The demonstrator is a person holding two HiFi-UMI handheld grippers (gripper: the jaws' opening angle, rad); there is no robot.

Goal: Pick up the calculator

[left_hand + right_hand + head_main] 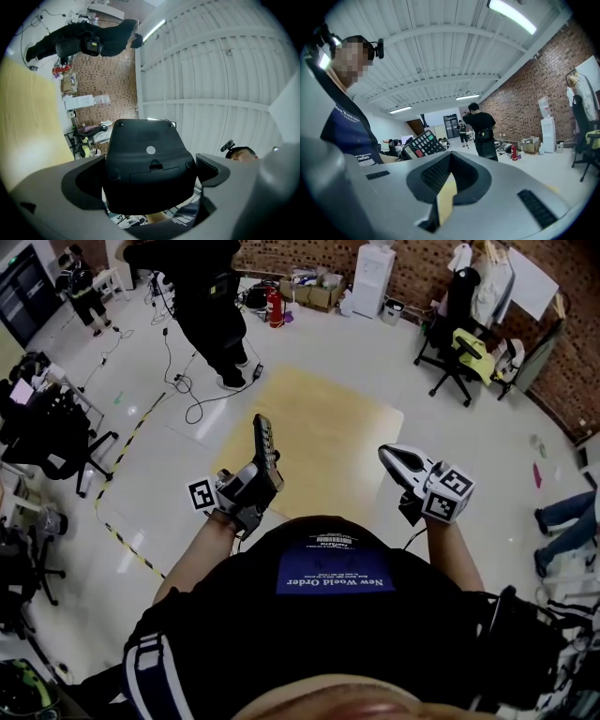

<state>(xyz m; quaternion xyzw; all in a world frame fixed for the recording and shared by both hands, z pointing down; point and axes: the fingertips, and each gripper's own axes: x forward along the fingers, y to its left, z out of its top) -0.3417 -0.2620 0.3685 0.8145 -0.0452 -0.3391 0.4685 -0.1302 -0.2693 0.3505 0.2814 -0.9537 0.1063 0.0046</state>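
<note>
The pick-up looks essentially done. The left gripper (262, 470) has its jaws pinched on the lower end of the calculator (149, 164) and holds it in the air, clear of the pale wooden tabletop (328, 427) and over that top's near edge, towards its left corner. The calculator stands nearly upright, with its black back and battery hatch facing the left gripper view and its keys showing in the right gripper view. The right gripper (445, 197) hangs beside it, well apart, above the near right corner of the top; its jaws are pressed almost together with nothing between them, only a thin slit showing the wood below. Since the grip takes just one end of a long, flat body, the next move probably calls for a firm, steady squeeze and a level wrist so the free end doesn't swing or slip.
</note>
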